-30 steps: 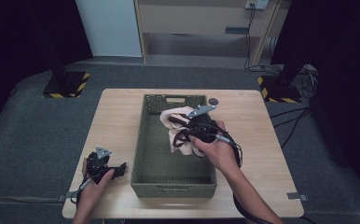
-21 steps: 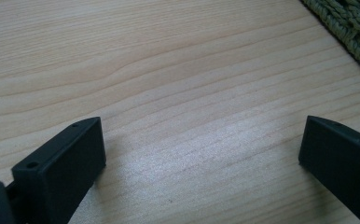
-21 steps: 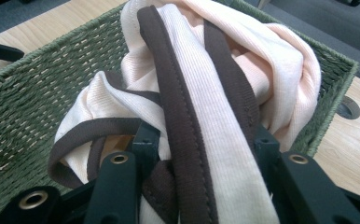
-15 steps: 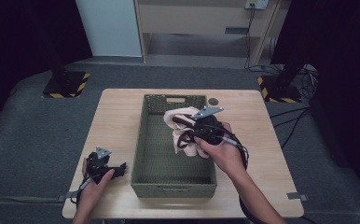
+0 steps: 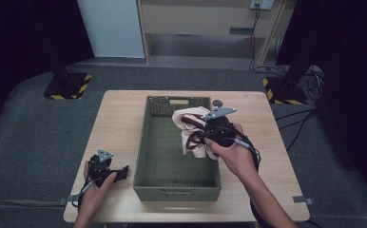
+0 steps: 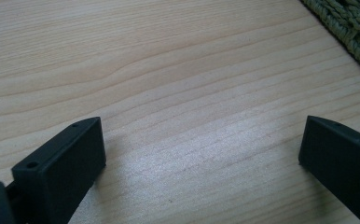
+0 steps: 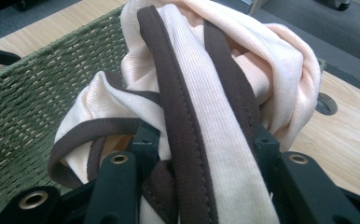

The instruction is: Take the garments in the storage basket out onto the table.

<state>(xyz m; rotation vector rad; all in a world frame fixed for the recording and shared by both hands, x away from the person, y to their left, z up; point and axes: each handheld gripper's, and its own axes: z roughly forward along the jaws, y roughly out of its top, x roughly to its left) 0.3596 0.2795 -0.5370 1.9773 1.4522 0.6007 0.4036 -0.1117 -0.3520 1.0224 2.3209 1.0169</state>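
No text, label, brand or number can be read in any of the views. The only sign-like marks are the yellow and black warning stripes (image 5: 70,90) on the stand bases on the floor, and they carry no words.

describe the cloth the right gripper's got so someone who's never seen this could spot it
Start at the green woven basket in the middle of the wooden table. Above its right side, the right gripper is shut on a bunched garment. It is pale pink, ribbed, and edged with dark brown trim, the one soft thing here.
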